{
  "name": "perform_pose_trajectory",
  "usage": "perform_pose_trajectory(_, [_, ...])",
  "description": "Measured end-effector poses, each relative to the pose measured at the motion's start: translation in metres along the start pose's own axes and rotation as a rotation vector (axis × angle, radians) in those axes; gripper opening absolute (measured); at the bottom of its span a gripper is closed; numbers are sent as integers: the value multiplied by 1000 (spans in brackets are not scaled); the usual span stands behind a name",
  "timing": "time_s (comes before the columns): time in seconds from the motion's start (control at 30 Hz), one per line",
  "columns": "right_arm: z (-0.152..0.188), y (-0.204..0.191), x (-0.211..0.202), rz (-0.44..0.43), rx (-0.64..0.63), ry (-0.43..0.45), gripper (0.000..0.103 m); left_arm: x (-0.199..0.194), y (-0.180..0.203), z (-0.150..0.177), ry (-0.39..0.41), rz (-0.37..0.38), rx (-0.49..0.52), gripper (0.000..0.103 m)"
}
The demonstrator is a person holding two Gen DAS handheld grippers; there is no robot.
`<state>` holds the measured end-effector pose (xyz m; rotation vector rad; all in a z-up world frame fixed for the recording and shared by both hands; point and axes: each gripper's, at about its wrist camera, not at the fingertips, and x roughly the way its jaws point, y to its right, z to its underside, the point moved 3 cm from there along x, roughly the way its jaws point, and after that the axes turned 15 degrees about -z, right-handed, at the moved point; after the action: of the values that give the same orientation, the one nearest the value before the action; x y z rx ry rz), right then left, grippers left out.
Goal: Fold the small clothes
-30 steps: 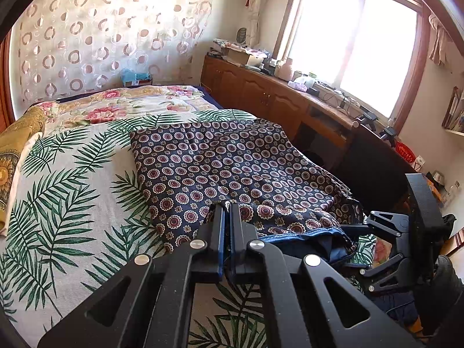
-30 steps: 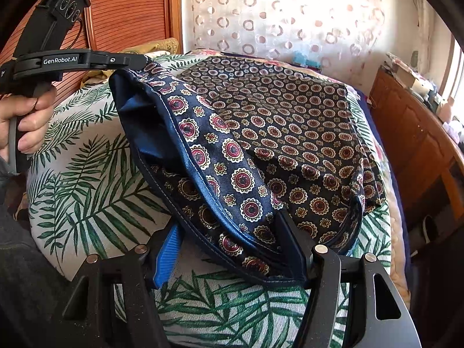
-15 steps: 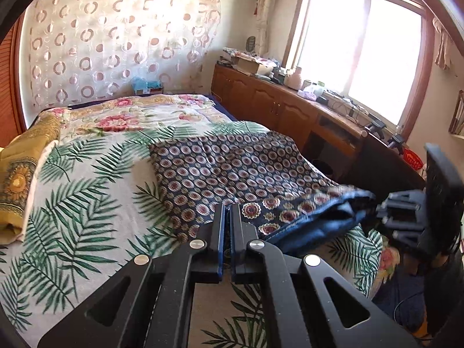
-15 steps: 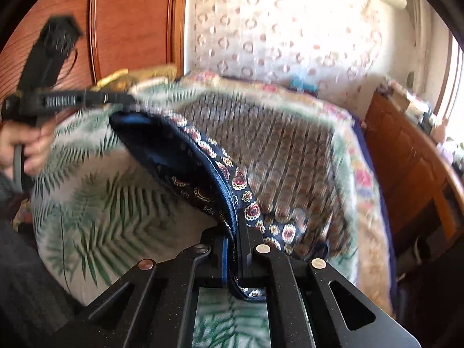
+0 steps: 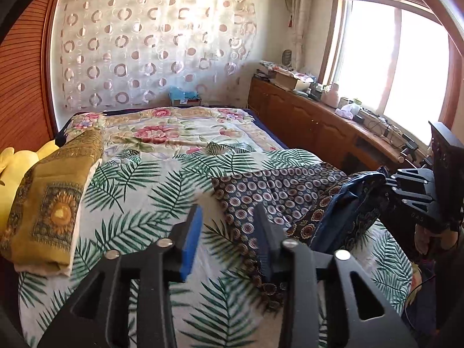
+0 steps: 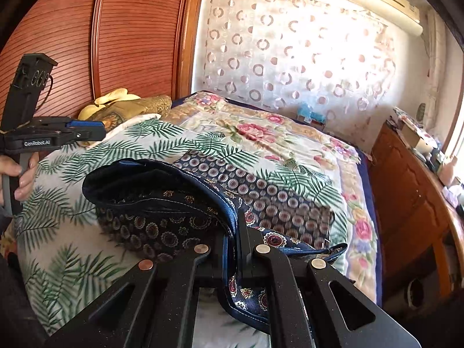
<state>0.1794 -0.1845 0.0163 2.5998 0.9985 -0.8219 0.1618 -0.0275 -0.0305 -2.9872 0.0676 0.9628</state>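
A dark blue garment [image 5: 278,191] with round medallion print lies on the palm-leaf bedspread [image 5: 136,191]. My left gripper [image 5: 229,217] is open and empty, lifted above the garment's left edge. My right gripper [image 6: 236,226] is shut on the garment's blue-trimmed hem [image 6: 232,211] and holds that edge raised and doubled over the rest of the garment [image 6: 284,203]. The right gripper shows at the right of the left wrist view [image 5: 411,191]; the left gripper shows at the left of the right wrist view [image 6: 87,130].
A folded yellow-brown blanket [image 5: 49,203] and a yellow pillow [image 5: 8,168] lie at the bed's left. A floral quilt [image 5: 174,127] covers the far end. A wooden cabinet [image 5: 313,124] with clutter runs along the window side. A wooden wardrobe [image 6: 95,46] stands behind.
My left gripper has opened and let go of the garment, which dropped back on the bed. The right gripper stays shut on the hem and has carried it further over the garment.
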Motion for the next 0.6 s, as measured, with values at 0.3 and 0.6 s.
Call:
perform_pose_trajectory(0.3, [-20, 53, 43, -36, 70, -24, 4, 46, -10, -6, -58, 28, 8, 80])
perform_pose_trajectory(0.6, [-32, 88, 89, 45, 184, -84, 19, 68, 2, -7, -92, 52, 70, 80])
